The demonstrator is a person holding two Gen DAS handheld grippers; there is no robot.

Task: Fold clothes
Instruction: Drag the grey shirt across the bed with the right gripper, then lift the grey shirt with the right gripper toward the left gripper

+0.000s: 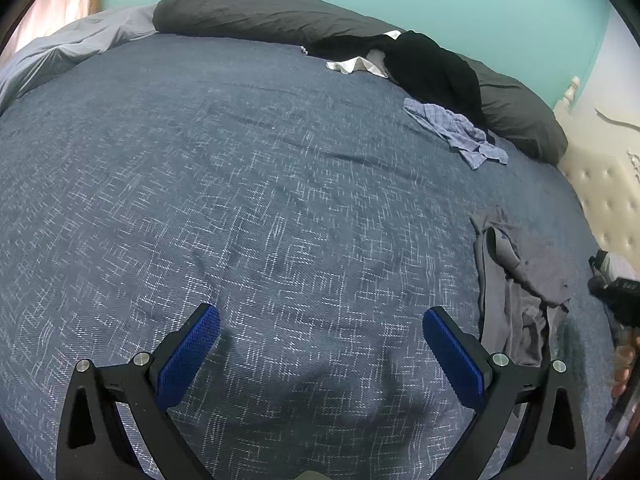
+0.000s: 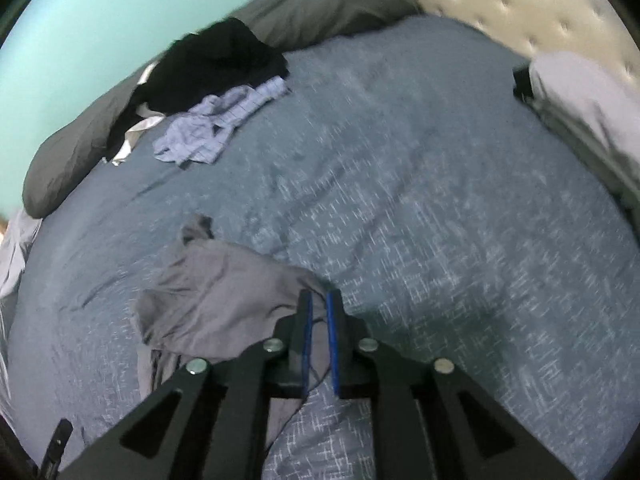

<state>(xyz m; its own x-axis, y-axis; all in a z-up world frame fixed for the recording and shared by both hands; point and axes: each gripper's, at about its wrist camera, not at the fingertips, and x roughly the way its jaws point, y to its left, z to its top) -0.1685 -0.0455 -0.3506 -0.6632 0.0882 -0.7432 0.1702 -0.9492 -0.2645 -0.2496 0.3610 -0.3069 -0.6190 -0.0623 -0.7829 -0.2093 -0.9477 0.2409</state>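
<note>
Right gripper (image 2: 319, 312) fingers pinching grey garment (image 2: 224, 296)

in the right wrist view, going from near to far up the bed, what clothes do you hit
right gripper pinching the grey garment → blue checked garment → black garment, which lies against the dark grey pillow

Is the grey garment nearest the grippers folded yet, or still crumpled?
Still crumpled. The grey garment lies bunched in irregular wrinkles on the bedspread, one edge pinched in the right gripper.
</note>
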